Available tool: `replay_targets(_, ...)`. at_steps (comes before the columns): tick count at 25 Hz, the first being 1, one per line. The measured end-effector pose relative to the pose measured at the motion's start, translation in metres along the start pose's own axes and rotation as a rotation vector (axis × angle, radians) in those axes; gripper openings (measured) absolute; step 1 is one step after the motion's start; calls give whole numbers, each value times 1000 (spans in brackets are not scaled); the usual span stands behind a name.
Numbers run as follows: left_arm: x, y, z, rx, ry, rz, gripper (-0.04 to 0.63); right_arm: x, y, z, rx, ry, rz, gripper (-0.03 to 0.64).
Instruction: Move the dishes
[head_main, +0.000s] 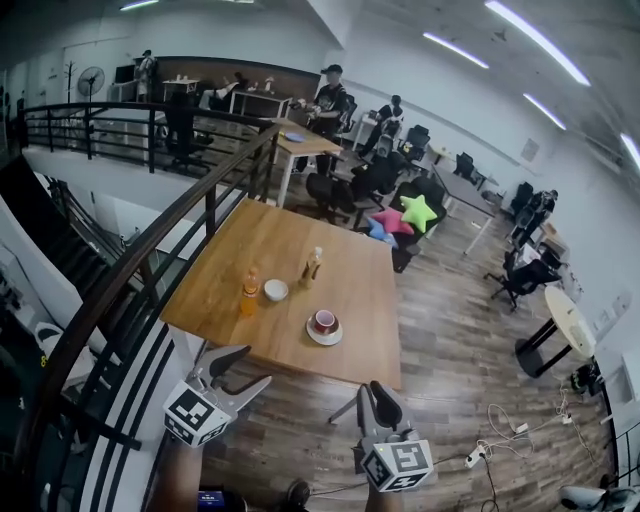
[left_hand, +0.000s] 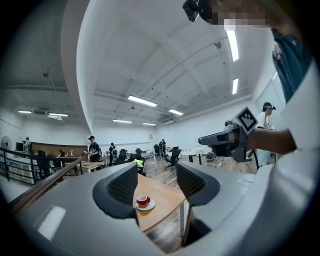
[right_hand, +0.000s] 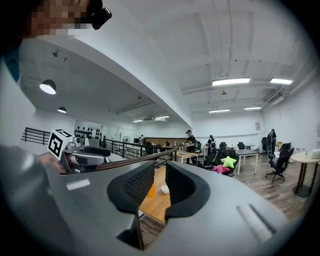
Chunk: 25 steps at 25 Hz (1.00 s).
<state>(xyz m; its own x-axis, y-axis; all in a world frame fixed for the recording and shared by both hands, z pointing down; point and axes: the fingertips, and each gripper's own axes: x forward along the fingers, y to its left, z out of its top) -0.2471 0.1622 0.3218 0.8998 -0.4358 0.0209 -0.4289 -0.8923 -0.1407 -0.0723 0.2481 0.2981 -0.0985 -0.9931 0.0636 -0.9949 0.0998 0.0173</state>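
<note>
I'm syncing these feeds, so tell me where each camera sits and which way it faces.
Head view: on the head, looking steeply down at the table; left gripper and right gripper show below.
Left gripper view: on the left gripper, level, toward the cup; own jaws and right gripper show.
Right gripper view: on the right gripper, level, toward the bowl; own jaws and left gripper show.
Shared: both gripper views see the table.

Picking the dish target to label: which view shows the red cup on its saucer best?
Head view: the red cup sits on its saucer on the table, seen whole from above with nothing in front of it. Left gripper view shows it small, side-on and far off. Right gripper view doesn't show it.
</note>
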Motion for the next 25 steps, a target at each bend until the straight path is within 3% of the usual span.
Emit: replay_targets(25,104,4,-2,35,121,254,244,106,-121,-6,74,-26,288,54)
